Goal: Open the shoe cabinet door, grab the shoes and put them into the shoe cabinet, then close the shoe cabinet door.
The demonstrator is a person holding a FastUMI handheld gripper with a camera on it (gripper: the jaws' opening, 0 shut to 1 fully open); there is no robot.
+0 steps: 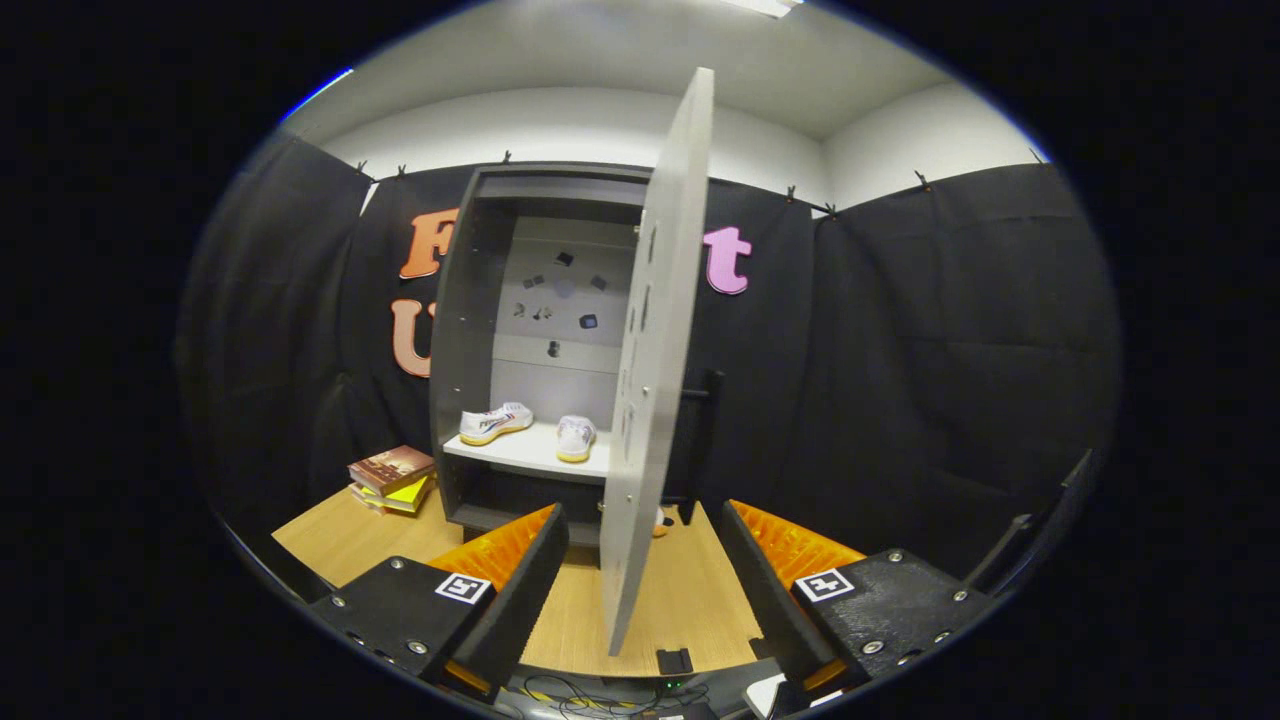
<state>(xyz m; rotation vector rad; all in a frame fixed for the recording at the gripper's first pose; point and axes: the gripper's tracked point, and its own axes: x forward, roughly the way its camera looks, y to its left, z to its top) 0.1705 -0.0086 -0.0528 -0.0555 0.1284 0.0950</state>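
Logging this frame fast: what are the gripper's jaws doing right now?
Gripper: jaws open, holding nothing; the edge of the swung-out cabinet door stands between them, untouched.

Screwed tool point(640, 560) housings with square markers

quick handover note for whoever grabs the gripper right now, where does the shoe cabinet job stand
Gripper: open, holding nothing; the door's lower free edge stands between the fingers.
Shoes: both white shoes lie on the shelf inside the shoe cabinet.
Door: swung wide open, edge-on to the gripper.
Done: door opened, shoes put in.
Left: push the door shut.
Nearby: stack of books on the table, left of the cabinet.
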